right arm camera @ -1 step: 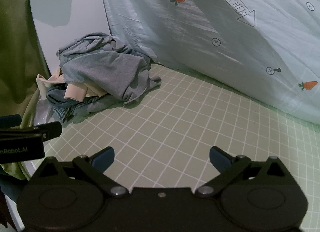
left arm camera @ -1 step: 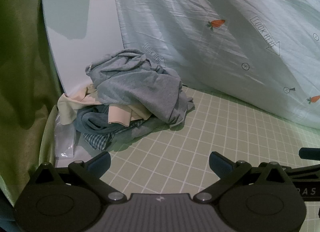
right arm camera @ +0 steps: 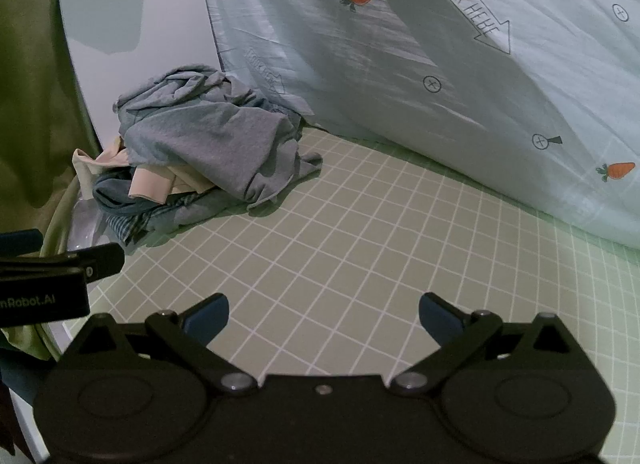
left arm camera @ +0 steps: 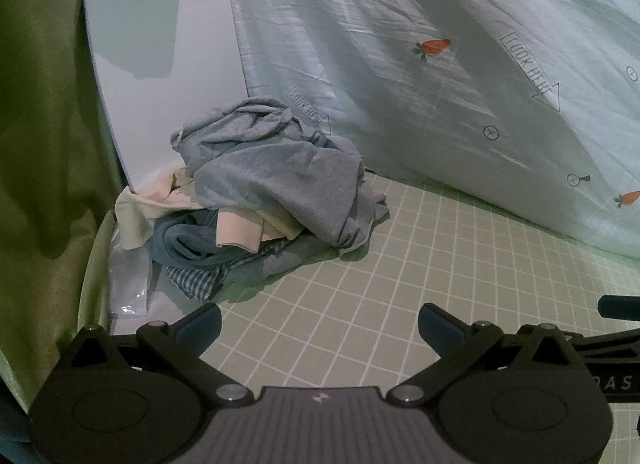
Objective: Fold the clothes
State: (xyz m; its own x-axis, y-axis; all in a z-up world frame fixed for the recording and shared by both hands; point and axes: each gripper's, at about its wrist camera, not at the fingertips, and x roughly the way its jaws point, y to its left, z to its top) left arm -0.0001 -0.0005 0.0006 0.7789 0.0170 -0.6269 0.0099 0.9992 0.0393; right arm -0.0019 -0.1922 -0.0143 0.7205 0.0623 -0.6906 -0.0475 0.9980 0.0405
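A pile of crumpled clothes lies at the far left of the green grid mat [left arm camera: 400,304]. A grey-blue top [left arm camera: 272,168] lies on top, with a beige garment [left arm camera: 240,228], a dark blue piece [left arm camera: 188,244] and a checked piece [left arm camera: 192,284] under it. The pile also shows in the right wrist view [right arm camera: 208,144]. My left gripper [left arm camera: 320,324] is open and empty, short of the pile. My right gripper [right arm camera: 324,316] is open and empty over the bare mat [right arm camera: 360,244], to the right of the pile. The left gripper's side shows at the left edge of the right view [right arm camera: 52,276].
A pale blue quilt [left arm camera: 440,64] with carrot prints rises along the back and right of the mat. A white board [left arm camera: 160,44] stands behind the pile. A green curtain [left arm camera: 40,144] hangs at the left. A clear plastic bag [left arm camera: 128,284] lies by the pile.
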